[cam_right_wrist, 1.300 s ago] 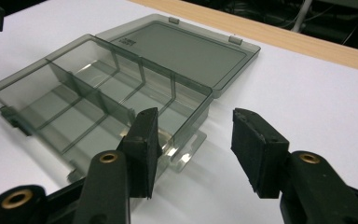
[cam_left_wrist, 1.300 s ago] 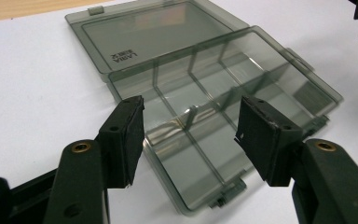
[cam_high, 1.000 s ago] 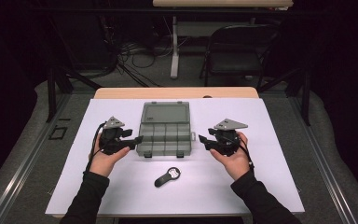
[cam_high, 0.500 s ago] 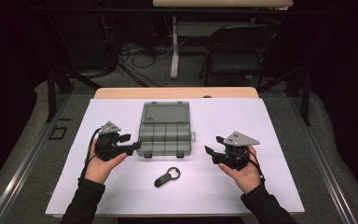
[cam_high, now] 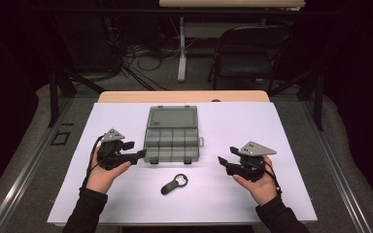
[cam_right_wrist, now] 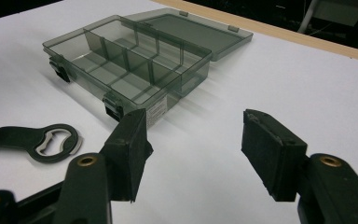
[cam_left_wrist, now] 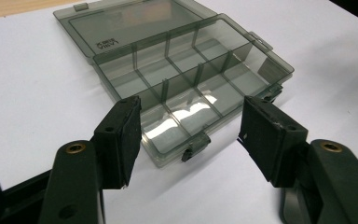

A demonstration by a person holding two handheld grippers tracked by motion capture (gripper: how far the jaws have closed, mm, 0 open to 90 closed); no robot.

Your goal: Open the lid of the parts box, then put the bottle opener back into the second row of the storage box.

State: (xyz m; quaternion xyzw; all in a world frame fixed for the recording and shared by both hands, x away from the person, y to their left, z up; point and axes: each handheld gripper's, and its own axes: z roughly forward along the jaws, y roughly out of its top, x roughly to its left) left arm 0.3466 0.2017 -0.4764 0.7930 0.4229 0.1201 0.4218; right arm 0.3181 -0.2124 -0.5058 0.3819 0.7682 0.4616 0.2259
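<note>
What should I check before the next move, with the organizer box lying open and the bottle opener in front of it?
1. Lid of the organizer box fully open and lying flat: ok.
2. Compartments free of contents: ok, all look bare in both gripper views.
3. Left gripper free: ok, its jaws have just been opening, nothing between them; the box's near corner lies just beyond them.
4. Right gripper free: ok, jaws apart, only white table cover between them.
5. Bottle opener reachable: ok, flat on the table, apart from box and both grippers.
6. Front latches undamaged: cannot tell.
</note>
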